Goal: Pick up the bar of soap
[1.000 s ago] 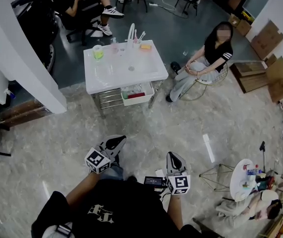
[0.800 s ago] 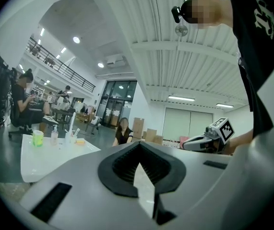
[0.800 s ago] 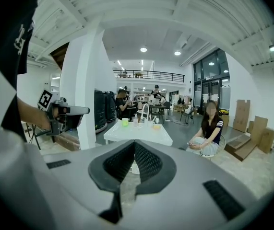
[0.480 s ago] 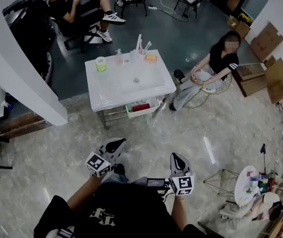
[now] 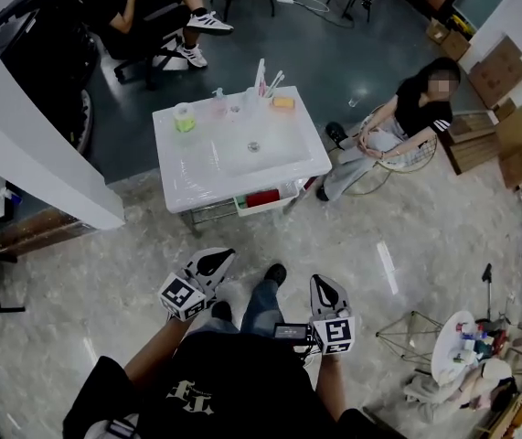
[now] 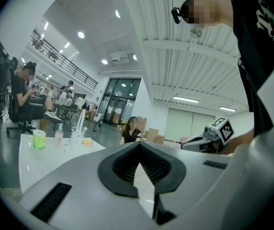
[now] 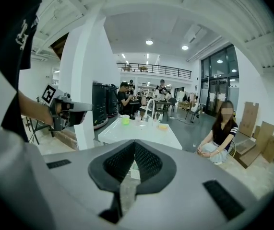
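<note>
The bar of soap (image 5: 282,102) is a small orange block at the far right corner of the white sink table (image 5: 192,176), beside the tall faucet (image 5: 261,73). It also shows small and distant in the left gripper view (image 6: 87,142) and the right gripper view (image 7: 163,126). My left gripper (image 5: 215,262) and right gripper (image 5: 324,291) hang low in the head view, over the marble floor and well short of the table. Both point toward it. The left gripper (image 6: 139,147) and the right gripper (image 7: 135,145) are shut, with nothing between the pads.
A green cup (image 5: 183,117) and a pink bottle (image 5: 217,101) stand at the table's far edge. A basket (image 5: 265,197) sits under it. One person (image 5: 398,126) sits right of the table, another (image 5: 123,7) behind it. A white wall (image 5: 32,154) stands left, cardboard boxes (image 5: 498,108) at the right.
I have walked forward over the floor: the sink table has come nearer and my foot now shows between the grippers. Both grippers stay shut and side by side.
</note>
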Available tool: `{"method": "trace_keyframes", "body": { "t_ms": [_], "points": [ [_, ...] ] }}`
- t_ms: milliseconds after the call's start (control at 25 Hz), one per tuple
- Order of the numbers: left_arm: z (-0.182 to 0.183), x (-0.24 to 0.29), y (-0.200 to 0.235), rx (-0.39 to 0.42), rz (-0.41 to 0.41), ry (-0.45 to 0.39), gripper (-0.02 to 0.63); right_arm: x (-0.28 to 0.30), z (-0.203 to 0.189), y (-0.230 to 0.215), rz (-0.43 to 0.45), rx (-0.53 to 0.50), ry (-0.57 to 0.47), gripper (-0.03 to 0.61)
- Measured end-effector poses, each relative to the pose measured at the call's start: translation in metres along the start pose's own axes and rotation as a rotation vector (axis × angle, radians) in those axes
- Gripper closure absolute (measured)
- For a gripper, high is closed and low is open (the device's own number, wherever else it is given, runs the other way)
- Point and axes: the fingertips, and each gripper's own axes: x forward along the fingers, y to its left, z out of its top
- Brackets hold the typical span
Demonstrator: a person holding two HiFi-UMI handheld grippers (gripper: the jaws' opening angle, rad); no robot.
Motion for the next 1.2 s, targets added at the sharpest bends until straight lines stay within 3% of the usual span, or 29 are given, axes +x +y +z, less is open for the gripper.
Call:
{"method": "trace_keyframes", "body": {
  "t_ms": [240,440,600,920,1200],
  "points": [
    [0.003,0.058,0.041,0.040,0.058,0.011,0.607,0.063,0.006,-0.055,0.061,-0.010,-0.026,0.571],
    [0.031,0.117,0.064,0.083,0.107,0.027,0.607,0.108,0.034,-0.118,0.108,0.013,-0.066,0.571],
    [0.043,0.164,0.071,0.099,0.126,0.036,0.607,0.133,0.039,-0.157,0.146,-0.038,-0.060,0.571],
    [0.050,0.247,0.063,0.099,0.136,0.035,0.606,0.149,0.027,-0.238,0.158,-0.032,-0.059,0.571],
    [0.044,0.282,0.077,0.084,0.132,0.054,0.607,0.178,0.026,-0.271,0.169,-0.017,-0.053,0.571]
  ]
}}
